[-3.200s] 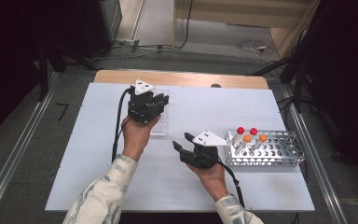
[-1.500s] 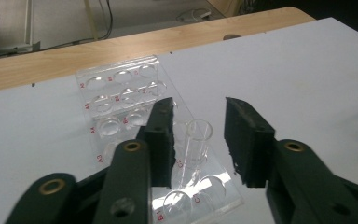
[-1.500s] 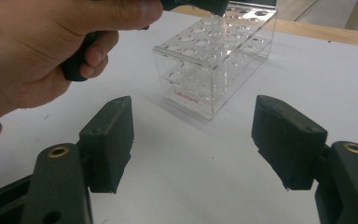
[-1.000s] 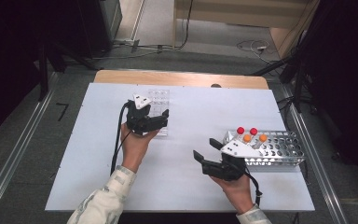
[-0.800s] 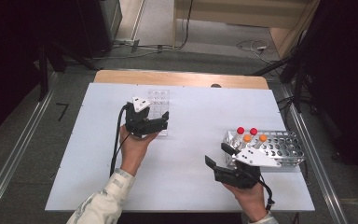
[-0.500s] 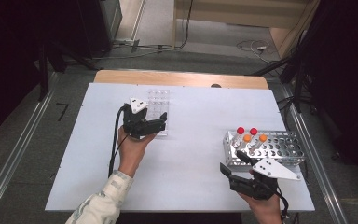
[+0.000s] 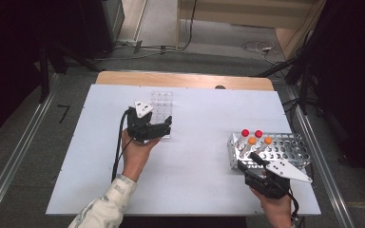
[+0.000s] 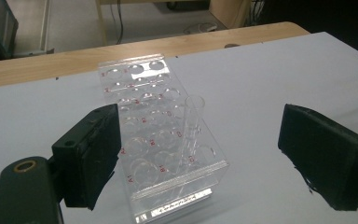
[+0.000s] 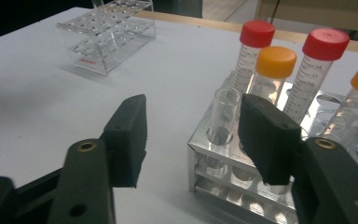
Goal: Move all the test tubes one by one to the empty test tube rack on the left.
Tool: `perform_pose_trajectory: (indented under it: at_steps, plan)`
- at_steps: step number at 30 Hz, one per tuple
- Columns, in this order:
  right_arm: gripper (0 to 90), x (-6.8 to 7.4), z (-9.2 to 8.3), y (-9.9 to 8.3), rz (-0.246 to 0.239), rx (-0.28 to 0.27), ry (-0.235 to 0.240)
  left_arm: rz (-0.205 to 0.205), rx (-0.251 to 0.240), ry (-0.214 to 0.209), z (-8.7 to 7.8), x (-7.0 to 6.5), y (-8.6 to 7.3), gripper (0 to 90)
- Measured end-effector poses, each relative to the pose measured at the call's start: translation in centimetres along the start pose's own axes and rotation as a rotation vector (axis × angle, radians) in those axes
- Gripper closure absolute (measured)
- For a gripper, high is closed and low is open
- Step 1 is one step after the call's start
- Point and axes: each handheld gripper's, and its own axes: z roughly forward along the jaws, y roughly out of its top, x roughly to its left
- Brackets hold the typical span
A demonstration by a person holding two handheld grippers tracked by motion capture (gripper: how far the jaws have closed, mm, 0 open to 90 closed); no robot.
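A clear acrylic rack [image 7: 161, 102] [image 8: 168, 154] stands at the table's back left with one uncapped glass tube [image 8: 193, 126] in it. My left gripper [image 7: 164, 127] [image 8: 200, 140] is open; its jaws have just been opening and stand wide on either side of this rack without touching it. At the right, a metal rack [image 7: 290, 145] [image 9: 223, 186] holds two red-capped tubes [image 9: 256, 35] and two orange-capped tubes [image 9: 276, 60]. My right gripper [image 7: 249, 161] [image 9: 196, 126] is at its near left corner. Its jaws have just been closing, with an uncapped tube [image 9: 224, 114] in the gap, untouched.
The white table top [image 7: 204, 118] has a wooden strip [image 7: 185, 78] along its far edge. Metal rails [image 7: 14, 161] run along the floor on both sides. A black cable [image 7: 120, 152] trails from the left gripper over the hand.
My right gripper has moved right and toward the table's near edge, ending at the metal rack's near left corner, with its jaws narrower. The left hand has stayed by the clear rack.
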Motion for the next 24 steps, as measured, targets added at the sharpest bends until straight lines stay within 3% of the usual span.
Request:
perform_pose_trajectory:
  at_steps: [8,24]
  plan:
    - [55.9,-0.8,1.1,-0.6,0.015,0.010,-0.038,-0.003,0.000,0.001,0.0,-0.1,-0.2,13.9]
    - [71.2,-0.9,2.6,-0.7,0.006,0.032,-0.046,-0.004,-0.005,-0.009,0.0,-0.4,-0.2,14.2]
